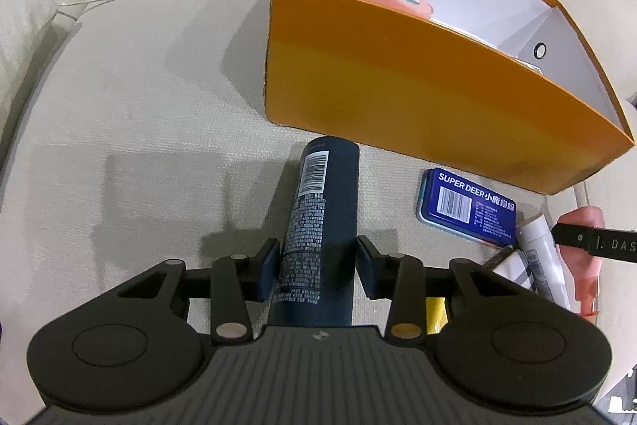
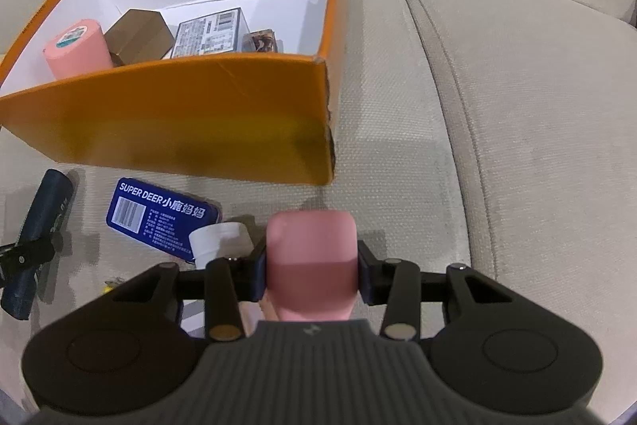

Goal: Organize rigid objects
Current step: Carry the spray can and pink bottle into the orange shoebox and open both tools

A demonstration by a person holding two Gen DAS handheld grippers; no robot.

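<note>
The left gripper (image 1: 316, 267) had its jaws clamped on a dark blue cylindrical can (image 1: 318, 226), which lay lengthwise along them on the sofa cushion (image 1: 139, 106). The right gripper (image 2: 311, 265) had its jaws clamped on a pink bottle (image 2: 310, 257) with a rounded, matte top.

Both grips looked risky. The can was smooth and round, held nearer its rear end, so on lifting it could roll or droop between the pads. The bottle's rounded sides might squirm out if tilted. The soft, woven cushion gave no firm base, so anything dropped could tip or roll away.

Just beside the grippers lay a glossy blue tin (image 2: 163, 218), flat with rounded corners, and a white tube (image 2: 215, 239) touching its edge; a careless lift might nudge either. Beyond stood the orange cardboard box (image 2: 179, 122), white inside, already holding a pink roll (image 2: 77, 50), a brown carton (image 2: 139, 36) and a printed packet (image 2: 211, 32). Its near wall was tall enough to catch a low-carried load.
</note>
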